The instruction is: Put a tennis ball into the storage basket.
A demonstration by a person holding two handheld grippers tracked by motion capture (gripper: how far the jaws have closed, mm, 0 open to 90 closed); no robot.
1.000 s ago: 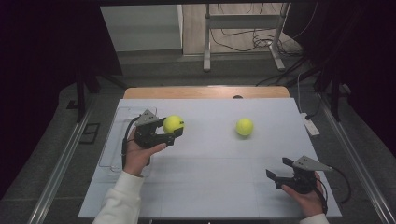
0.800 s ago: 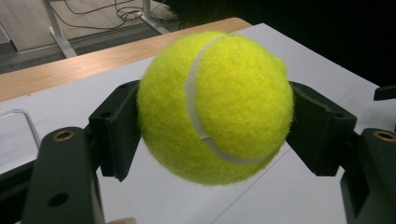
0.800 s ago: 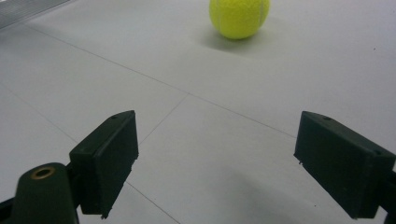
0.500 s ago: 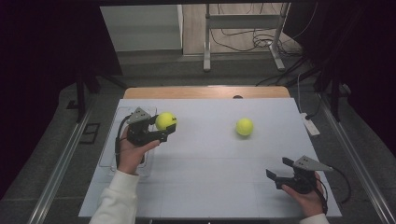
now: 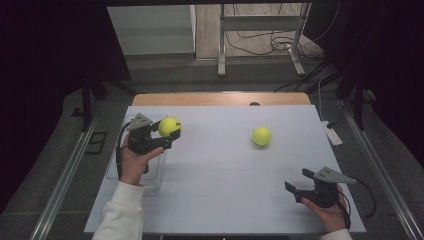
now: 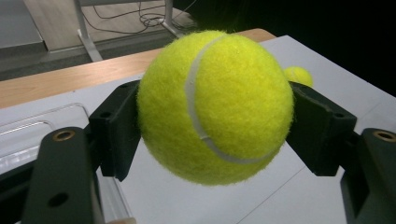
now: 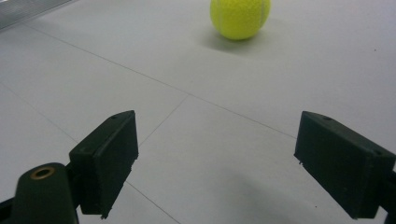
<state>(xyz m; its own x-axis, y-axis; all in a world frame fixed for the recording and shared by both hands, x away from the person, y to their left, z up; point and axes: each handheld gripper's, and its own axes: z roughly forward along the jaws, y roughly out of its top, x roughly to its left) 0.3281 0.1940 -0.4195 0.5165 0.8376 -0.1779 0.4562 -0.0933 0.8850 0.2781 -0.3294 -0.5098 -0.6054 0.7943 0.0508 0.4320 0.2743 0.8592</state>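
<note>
1. Yellow felt tennis ball (image 6: 215,107) sits clamped in our left gripper (image 5: 167,134), lifted near the table's (image 5: 220,170) left edge; no readable brand.
2. Second ball (image 5: 262,136) lies toward the far right, nothing blocking it.
3. Right gripper (image 5: 299,182) near the right corner, jaws apart.
4. Clear tray (image 5: 152,175) under our left hand (image 5: 134,161).

My left hand (image 5: 134,159) holds the black two-jaw left gripper (image 5: 169,131) raised over the table's left side, jaws clamped on a fuzzy yellow tennis ball (image 6: 215,105). My right hand (image 5: 327,210) keeps the black right gripper (image 5: 299,181) low, jaws spread wide with nothing between them.
</note>
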